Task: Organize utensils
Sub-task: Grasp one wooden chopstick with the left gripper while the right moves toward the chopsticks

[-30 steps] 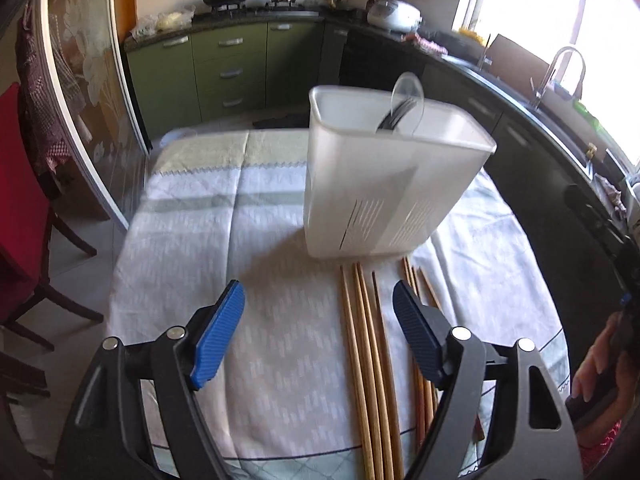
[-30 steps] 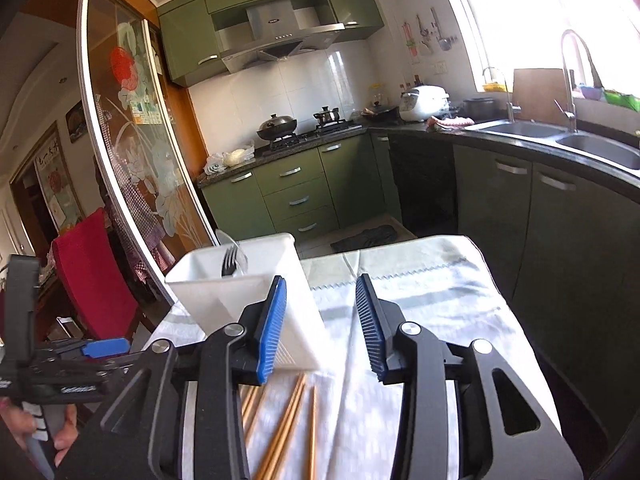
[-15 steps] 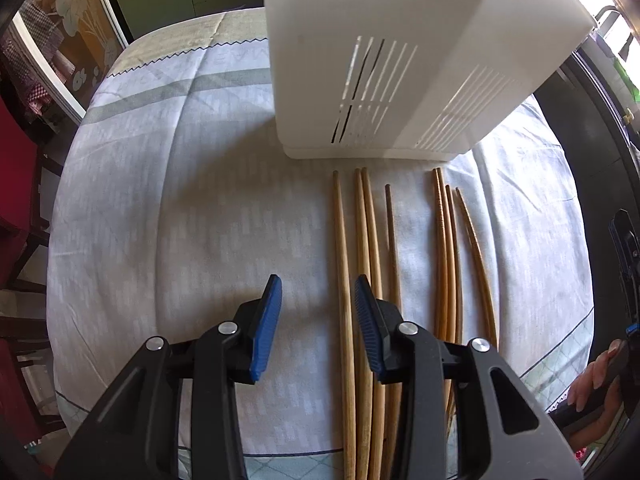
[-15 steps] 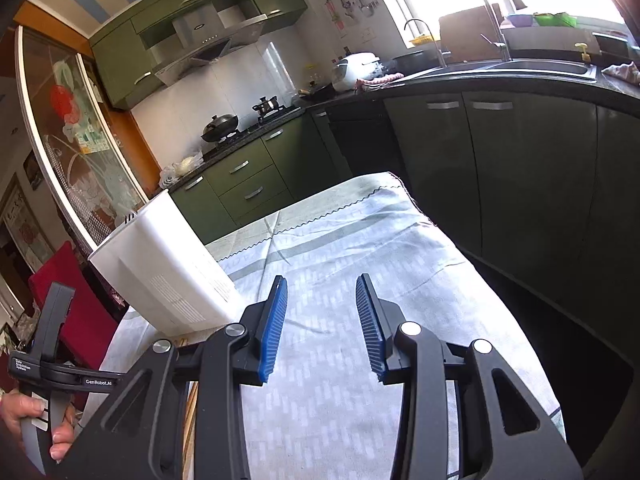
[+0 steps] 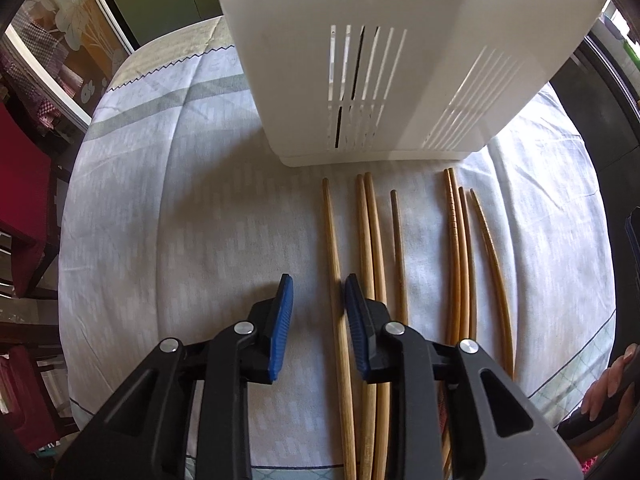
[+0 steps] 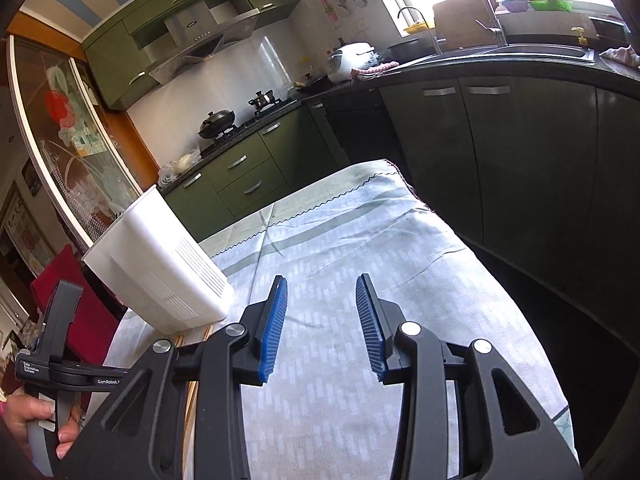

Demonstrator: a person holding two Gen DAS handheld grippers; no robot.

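Note:
Several wooden chopsticks point(image 5: 460, 256) lie side by side on the grey patterned tablecloth point(image 5: 168, 208), pointing at a white slotted utensil holder point(image 5: 400, 60) that stands just beyond their tips. My left gripper point(image 5: 318, 300) is open and low over the cloth; the leftmost chopstick point(image 5: 334, 264) lies in the gap between its blue pads, untouched. My right gripper point(image 6: 322, 312) is open and empty above bare cloth, to the right of the holder point(image 6: 160, 276). Chopstick ends point(image 6: 206, 334) show at the holder's base there.
The table's right edge point(image 6: 500, 264) drops off toward dark green kitchen cabinets point(image 6: 480, 152). A red chair point(image 5: 20, 208) stands at the table's left side. The left gripper's handle and hand point(image 6: 44, 384) show at the lower left of the right wrist view.
My left gripper has narrowed its jaws, dropped toward the cloth and shifted so the leftmost chopstick lies between its pads. My right gripper has swung right, away from the holder.

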